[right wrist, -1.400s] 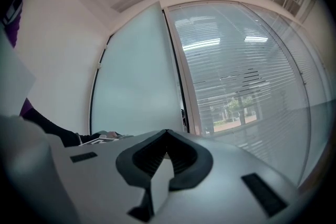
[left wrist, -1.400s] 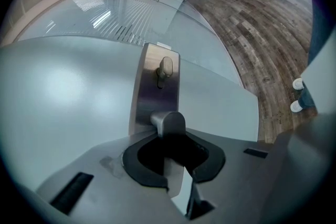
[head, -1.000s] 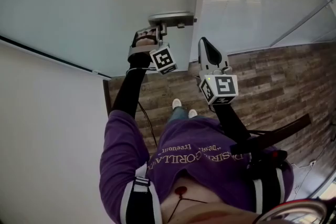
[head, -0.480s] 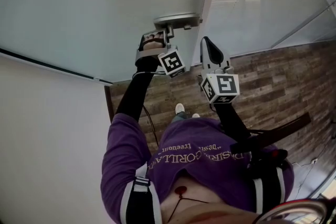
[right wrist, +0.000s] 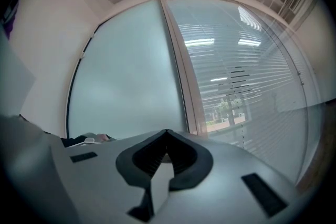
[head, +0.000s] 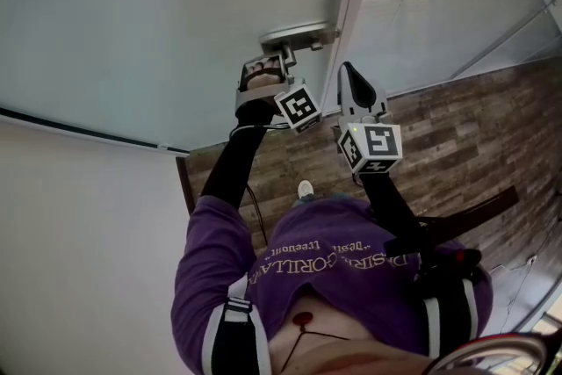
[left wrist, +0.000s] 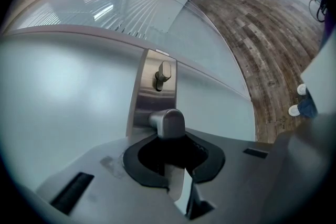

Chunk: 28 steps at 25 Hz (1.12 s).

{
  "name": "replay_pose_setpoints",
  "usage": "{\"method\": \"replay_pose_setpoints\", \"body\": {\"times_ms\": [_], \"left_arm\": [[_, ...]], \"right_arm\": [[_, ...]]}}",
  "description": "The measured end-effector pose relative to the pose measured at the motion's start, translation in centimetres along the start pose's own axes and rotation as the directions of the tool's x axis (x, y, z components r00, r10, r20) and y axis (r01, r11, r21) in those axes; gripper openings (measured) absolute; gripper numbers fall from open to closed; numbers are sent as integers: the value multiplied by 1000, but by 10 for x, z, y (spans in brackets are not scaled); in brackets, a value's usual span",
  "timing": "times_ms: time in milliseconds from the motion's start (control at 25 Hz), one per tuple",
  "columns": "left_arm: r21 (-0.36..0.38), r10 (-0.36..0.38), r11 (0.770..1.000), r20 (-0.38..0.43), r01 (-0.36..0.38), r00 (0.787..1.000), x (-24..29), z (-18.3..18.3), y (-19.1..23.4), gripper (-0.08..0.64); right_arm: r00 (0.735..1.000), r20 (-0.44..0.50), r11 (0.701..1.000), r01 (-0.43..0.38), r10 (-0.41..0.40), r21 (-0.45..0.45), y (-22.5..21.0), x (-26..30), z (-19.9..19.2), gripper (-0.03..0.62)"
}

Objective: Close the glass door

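The glass door (head: 176,13) is a frosted pane that fills the upper left of the head view. Its free edge runs nearly straight up and down, just left of a pale frame post (head: 356,4). Whether the edge touches the post cannot be told.

The handle (head: 299,34) sits on the door close to that edge. From above it shows as a short metal bar lying crosswise, with its long axis running left to right. In the left gripper view its metal plate (left wrist: 149,86) stands upright, long side up and down, with a small lock knob (left wrist: 164,75) near the top. The lever's rounded end (left wrist: 169,122) points out from the plate toward the camera.

The left gripper (head: 283,55) reaches up to the handle, tilted a little downward. Its jaws are nearly together and closed round the lever end, which fills the dark hollow between the pads (only the stub's end shows).

The right gripper (head: 345,70) hangs just right of the left one, near the door's edge and apart from the handle. In its own view the jaw tips meet with nothing between them, facing the frame post with the frosted pane to its left and a panel with blinds (right wrist: 247,76) to its right.

Below are a wood floor (head: 474,127), a white wall (head: 70,233) and the person's purple shirt (head: 334,268).
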State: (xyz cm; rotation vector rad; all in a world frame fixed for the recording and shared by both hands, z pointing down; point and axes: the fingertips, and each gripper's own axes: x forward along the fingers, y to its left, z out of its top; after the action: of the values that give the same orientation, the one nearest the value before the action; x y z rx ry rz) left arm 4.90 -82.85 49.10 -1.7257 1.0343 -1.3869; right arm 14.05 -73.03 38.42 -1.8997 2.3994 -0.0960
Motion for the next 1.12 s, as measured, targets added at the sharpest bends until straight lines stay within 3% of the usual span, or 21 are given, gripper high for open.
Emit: {"method": "replay_pose_setpoints", "body": {"times_ms": [1120], "left_arm": [[-39, -4, 999, -26, 3, 1000, 18, -10, 1, 34]], "right_arm": [[999, -26, 999, -48, 48, -16, -19, 26, -9, -3]]}}
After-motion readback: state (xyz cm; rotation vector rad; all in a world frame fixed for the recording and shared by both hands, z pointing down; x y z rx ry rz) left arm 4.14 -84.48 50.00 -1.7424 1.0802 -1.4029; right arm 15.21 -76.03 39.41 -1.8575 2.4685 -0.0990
